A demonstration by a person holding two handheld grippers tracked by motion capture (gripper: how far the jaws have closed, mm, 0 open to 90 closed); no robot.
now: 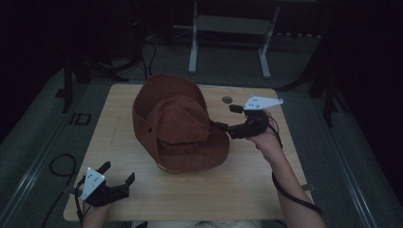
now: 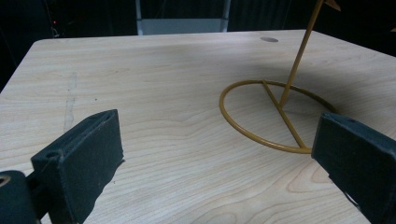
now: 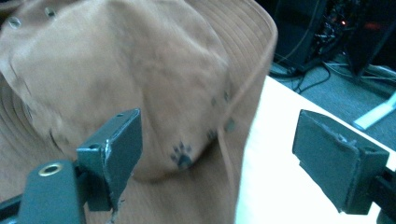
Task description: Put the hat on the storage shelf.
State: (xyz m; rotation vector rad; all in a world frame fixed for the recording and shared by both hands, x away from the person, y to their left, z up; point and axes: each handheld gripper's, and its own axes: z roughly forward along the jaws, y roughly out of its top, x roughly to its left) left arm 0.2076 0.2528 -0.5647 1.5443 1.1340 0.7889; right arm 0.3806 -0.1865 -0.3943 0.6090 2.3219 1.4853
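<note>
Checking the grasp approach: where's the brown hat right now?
In the high view the brown hat sits mid-table, raised on a yellow wire stand, with the right tongs open at its right brim and the left tongs open near the table's front-left corner.

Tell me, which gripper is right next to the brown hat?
The right gripper. Its open jaws reach the hat's brim, on the side toward the person's right. The left gripper sits apart near the table's front corner, open over bare wood.

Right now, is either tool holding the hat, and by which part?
No. The right tool stands open at the brown hat's brim; the left tool is open, apart.
</note>
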